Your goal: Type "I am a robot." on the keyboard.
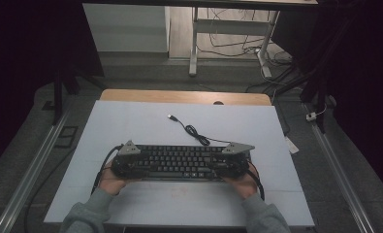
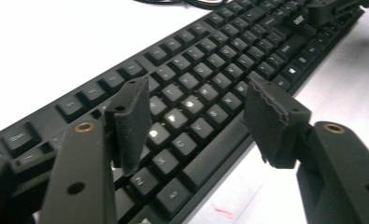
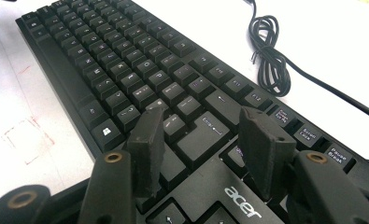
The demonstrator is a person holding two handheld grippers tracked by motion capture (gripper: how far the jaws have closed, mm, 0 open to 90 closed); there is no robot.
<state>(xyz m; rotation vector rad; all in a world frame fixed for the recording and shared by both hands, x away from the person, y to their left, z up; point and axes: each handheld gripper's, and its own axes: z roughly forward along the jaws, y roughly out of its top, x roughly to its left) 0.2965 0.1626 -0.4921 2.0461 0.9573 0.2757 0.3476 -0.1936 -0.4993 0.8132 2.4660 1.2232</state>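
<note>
A black Acer keyboard [image 1: 179,162] lies on the white table top [image 1: 145,126], near its front edge. Its black cable [image 1: 195,132] coils behind it and ends in a loose USB plug [image 1: 171,117]. My left gripper [image 1: 139,167] hovers over the keyboard's left end, pointing inward. In the left gripper view the left gripper [image 2: 196,93] stands open above the letter keys [image 2: 191,105], nothing between its pads. My right gripper [image 1: 217,167] hovers over the right end. In the right gripper view the right gripper [image 3: 202,116] is open above the Enter key [image 3: 205,135], with the coiled cable [image 3: 266,60] beyond.
A wooden table edge [image 1: 184,96] shows behind the white top. Faint red marks [image 3: 28,137] lie on the surface in front of the keyboard. Beyond the table stand desk legs [image 1: 194,43] with loose wires [image 1: 237,46] on the floor.
</note>
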